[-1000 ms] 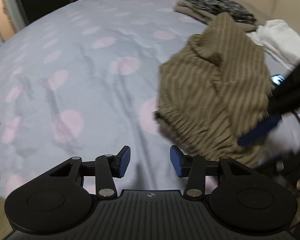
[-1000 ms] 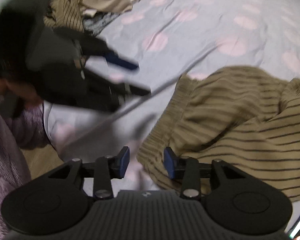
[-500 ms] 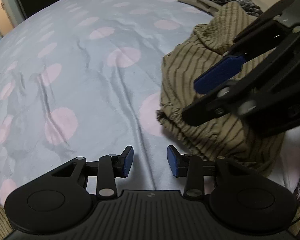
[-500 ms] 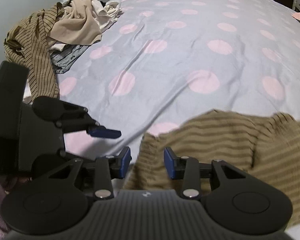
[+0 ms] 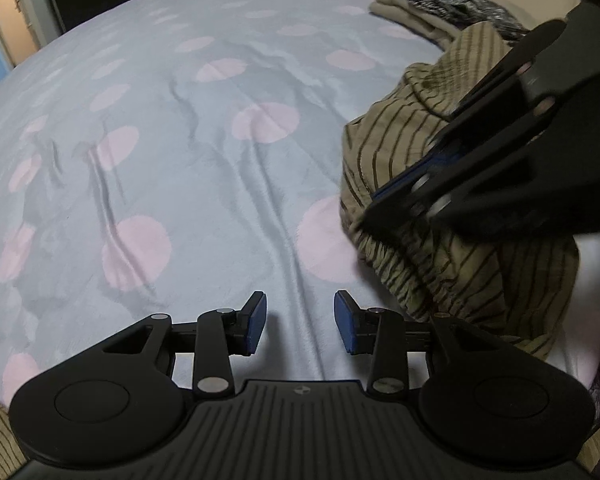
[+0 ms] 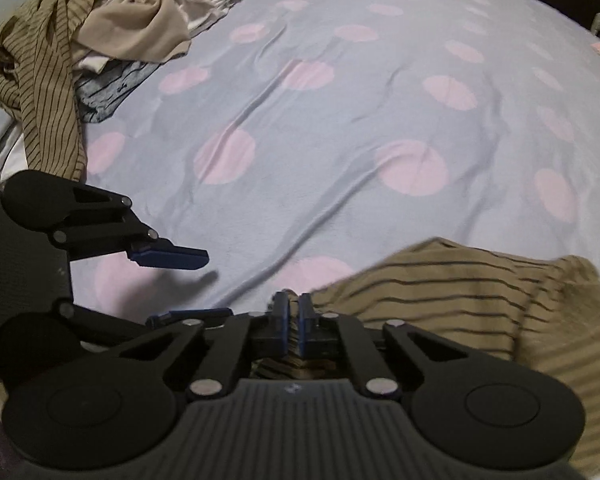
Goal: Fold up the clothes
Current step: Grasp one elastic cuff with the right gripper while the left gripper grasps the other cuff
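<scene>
An olive-brown striped garment (image 5: 432, 248) lies bunched on the blue bedsheet with pink dots (image 5: 204, 152), at the right of the left wrist view. My right gripper (image 6: 294, 312) is shut on the near edge of the striped garment (image 6: 460, 300). In the left wrist view it (image 5: 384, 200) comes in from the right over the cloth. My left gripper (image 5: 300, 320) is open and empty over bare sheet, just left of the garment's gathered hem. It also shows at the left of the right wrist view (image 6: 180, 284).
A heap of unfolded clothes (image 6: 100, 40), with another striped piece, lies at the far left corner of the bed. Folded clothes (image 5: 440, 4) sit at the far right of the left wrist view. The sheet (image 6: 380, 100) between them is wrinkled.
My right gripper has closed on the striped garment's edge; it was open half a second ago. My left gripper stays open and has shifted little.
</scene>
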`<state>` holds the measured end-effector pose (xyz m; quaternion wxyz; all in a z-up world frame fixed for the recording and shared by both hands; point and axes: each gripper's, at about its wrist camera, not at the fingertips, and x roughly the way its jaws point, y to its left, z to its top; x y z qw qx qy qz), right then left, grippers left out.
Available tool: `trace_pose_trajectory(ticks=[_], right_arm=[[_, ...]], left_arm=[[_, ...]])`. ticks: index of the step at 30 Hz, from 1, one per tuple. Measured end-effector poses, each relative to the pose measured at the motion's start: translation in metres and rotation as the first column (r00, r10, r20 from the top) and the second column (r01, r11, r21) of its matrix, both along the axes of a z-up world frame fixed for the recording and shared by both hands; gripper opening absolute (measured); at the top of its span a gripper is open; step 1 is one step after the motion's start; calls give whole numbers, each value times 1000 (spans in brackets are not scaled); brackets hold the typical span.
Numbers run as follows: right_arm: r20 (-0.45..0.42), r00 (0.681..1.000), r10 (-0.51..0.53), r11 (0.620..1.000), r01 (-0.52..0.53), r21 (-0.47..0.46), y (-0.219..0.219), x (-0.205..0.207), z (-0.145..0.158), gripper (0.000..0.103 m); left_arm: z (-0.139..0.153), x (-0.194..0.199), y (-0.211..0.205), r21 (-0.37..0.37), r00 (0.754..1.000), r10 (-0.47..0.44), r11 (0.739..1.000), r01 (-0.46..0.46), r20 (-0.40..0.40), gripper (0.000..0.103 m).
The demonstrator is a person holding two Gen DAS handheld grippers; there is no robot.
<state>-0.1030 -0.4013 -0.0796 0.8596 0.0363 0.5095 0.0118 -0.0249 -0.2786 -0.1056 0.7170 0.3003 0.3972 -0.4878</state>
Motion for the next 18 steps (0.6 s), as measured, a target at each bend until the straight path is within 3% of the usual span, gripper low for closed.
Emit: trace_pose_trajectory(ticks=[8,15,18], right_arm=[[-29,992,-119,993,118,-30,-41,-59,6,4],[-67,980,-185,983,184,-18,-60,-87,-9,4],[-65,980,-190,982,190,1,-62,-89,-10,4]], left_arm=[[4,-16,-5,-37,996,-90,995,90,-19,39],[-5,-26,-26,22,966,-228,974,227,122,43],[-9,-25,-31,-6,958,-259,965,261,123,43]])
